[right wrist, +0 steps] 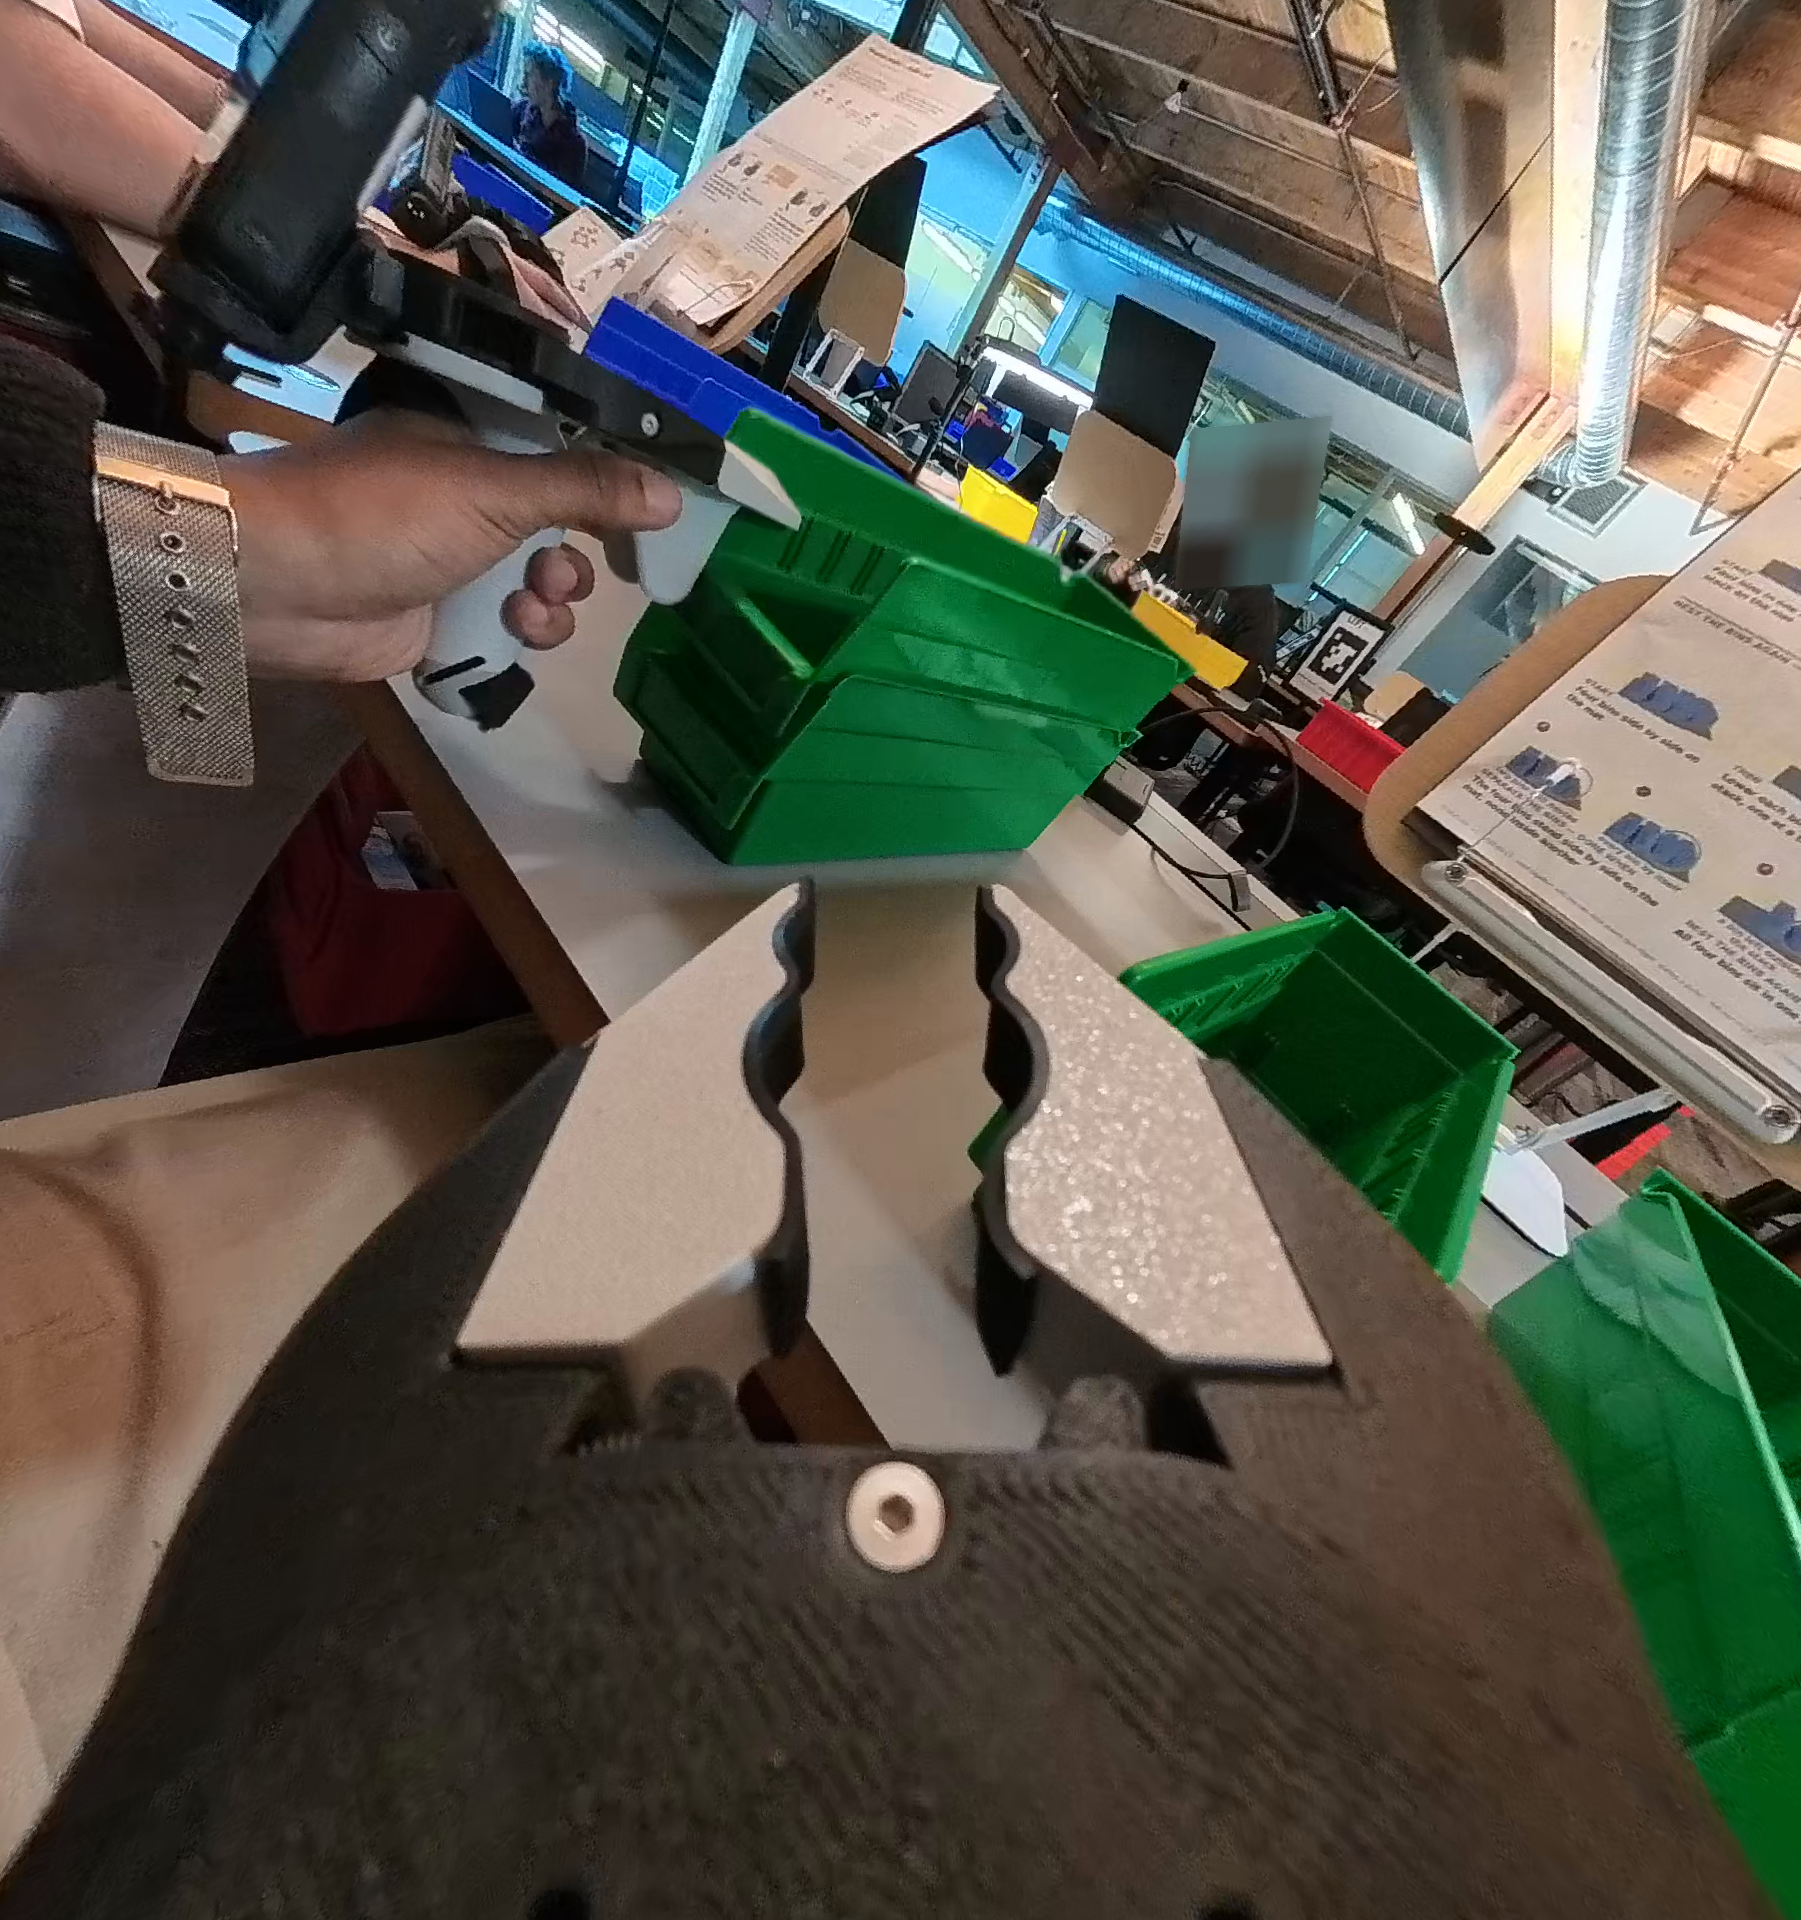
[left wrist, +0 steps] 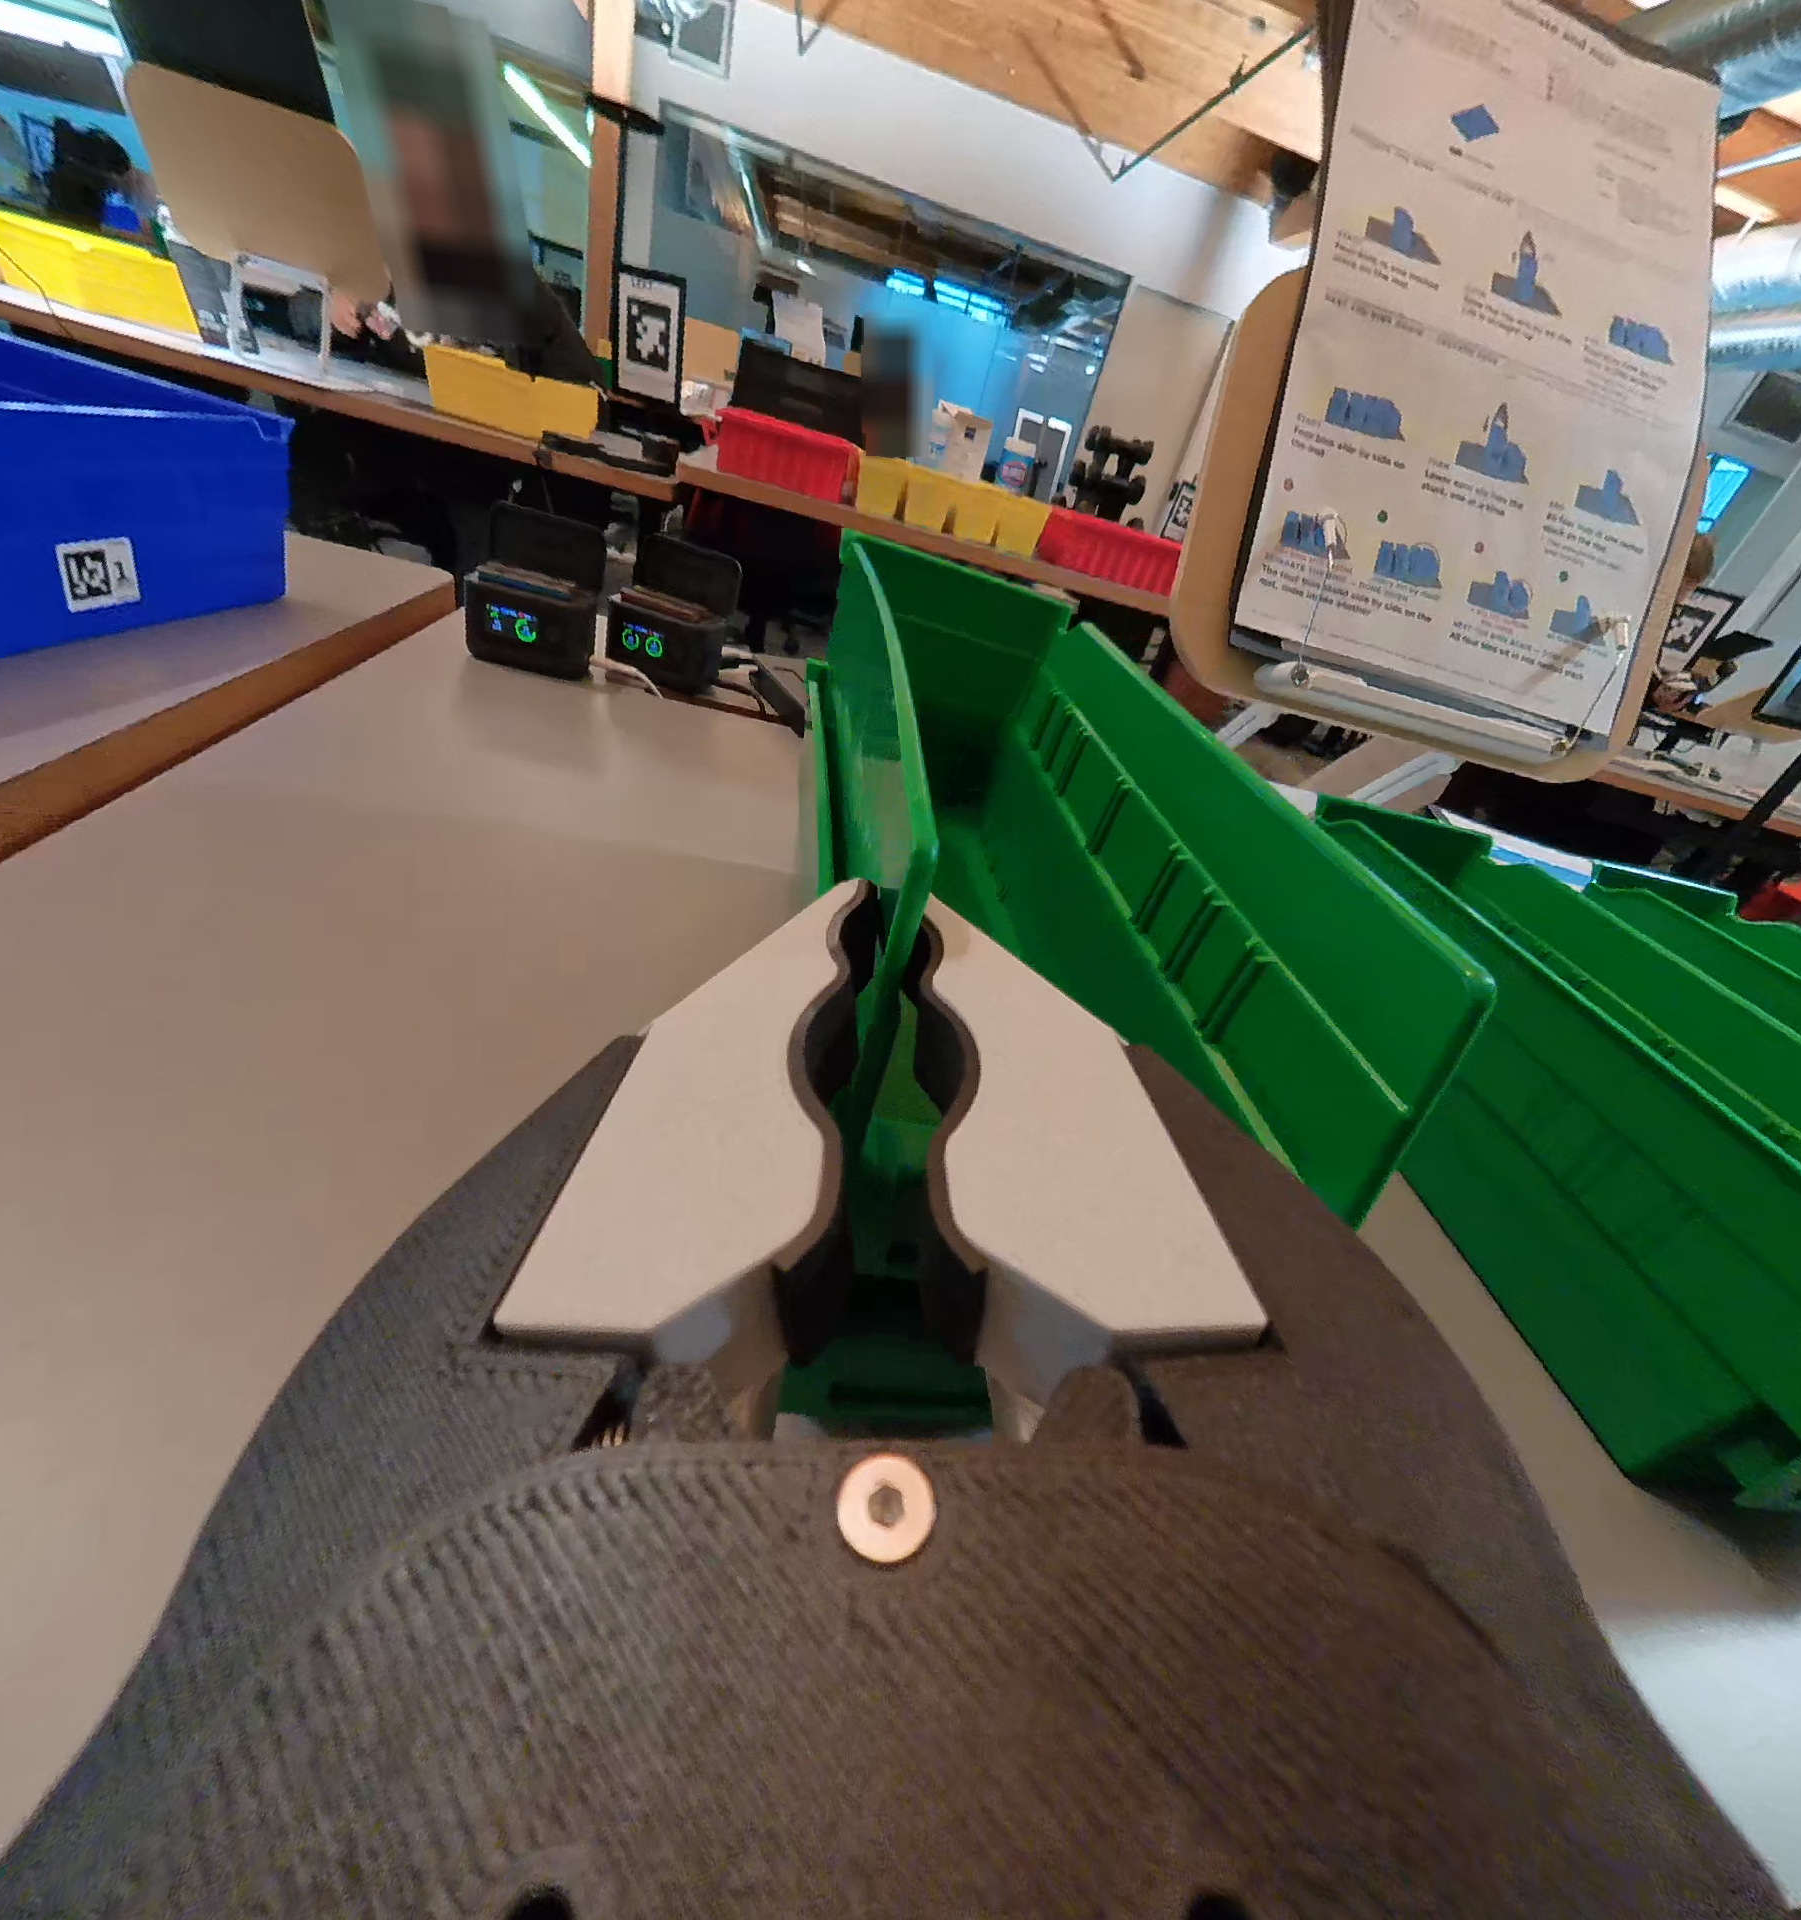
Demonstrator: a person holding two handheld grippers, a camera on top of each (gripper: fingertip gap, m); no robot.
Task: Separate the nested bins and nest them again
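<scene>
The stack of nested green plastic bins (right wrist: 875, 717) sits at upper centre of the right wrist view on the pale grey worktop (right wrist: 875, 1039). The left tongs (left wrist: 891, 935) are clamped on the raised wall of its topmost green bin (left wrist: 1135, 831), tilting it. Two separate green bins (right wrist: 1343, 1049) lie at the right, so, by my judgement, either separating or re-nesting is partly done. The right tongs (right wrist: 894, 935) stand agape and empty. A clipboard with an instruction sheet (left wrist: 1478, 364) hangs at upper right; blue bins (left wrist: 96, 488) sit at far left.
</scene>
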